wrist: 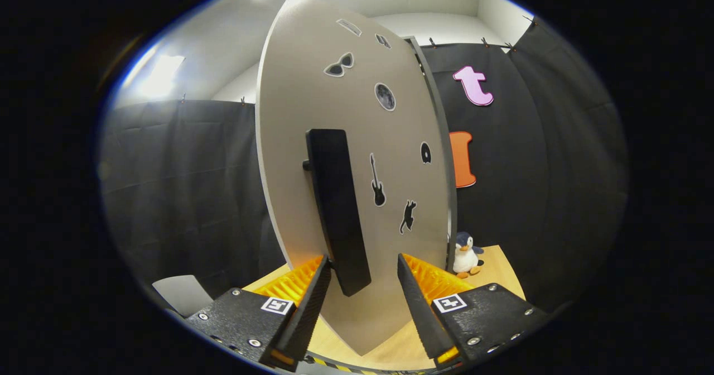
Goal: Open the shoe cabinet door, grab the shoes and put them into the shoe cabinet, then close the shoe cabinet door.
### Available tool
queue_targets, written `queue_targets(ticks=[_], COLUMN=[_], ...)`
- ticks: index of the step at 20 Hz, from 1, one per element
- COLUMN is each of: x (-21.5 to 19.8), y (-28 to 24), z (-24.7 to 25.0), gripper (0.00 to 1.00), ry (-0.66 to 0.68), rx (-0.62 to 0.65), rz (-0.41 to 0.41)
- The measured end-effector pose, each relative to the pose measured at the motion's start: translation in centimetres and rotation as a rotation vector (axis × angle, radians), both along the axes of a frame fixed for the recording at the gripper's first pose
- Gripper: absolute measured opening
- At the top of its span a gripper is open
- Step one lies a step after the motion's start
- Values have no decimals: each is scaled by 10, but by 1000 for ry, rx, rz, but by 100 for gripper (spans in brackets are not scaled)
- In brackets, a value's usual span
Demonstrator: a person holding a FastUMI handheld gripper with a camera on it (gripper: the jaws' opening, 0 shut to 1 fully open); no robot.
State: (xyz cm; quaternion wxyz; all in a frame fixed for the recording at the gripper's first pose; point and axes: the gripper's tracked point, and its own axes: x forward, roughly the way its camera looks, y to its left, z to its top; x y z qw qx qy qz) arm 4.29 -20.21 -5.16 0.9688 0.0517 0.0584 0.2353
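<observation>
Between the wide claw point(363, 274) fingers hangs the door point(357, 157) handle point(337, 202), right side clear

1. One cabinet door point(312, 85), centre of the frame.
2. One black handle point(337, 202) on it.
3. Seven stickers point(385, 96) on the door.
4. One toy penguin point(466, 254), lower right.
5. One gripper point(363, 272), fingers parted around the handle's lower end, bottom centre.

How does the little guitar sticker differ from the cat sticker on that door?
The guitar sticker is long, thin and stands almost upright; the cat sticker is shorter and leaps at a slant. The guitar sits nearer the black handle, the cat lower, towards the door's far edge. Both are black with pale outlines. The gripper's jaws stand open around the handle.
</observation>
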Motion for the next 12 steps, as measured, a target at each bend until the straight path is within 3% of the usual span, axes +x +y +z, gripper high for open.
queue_targets(ticks=[5,12], x=[-4,3], y=[14,22], z=[0,-1], gripper=[87,94], ry=[18,6], rx=[34,8], rz=[32,59])
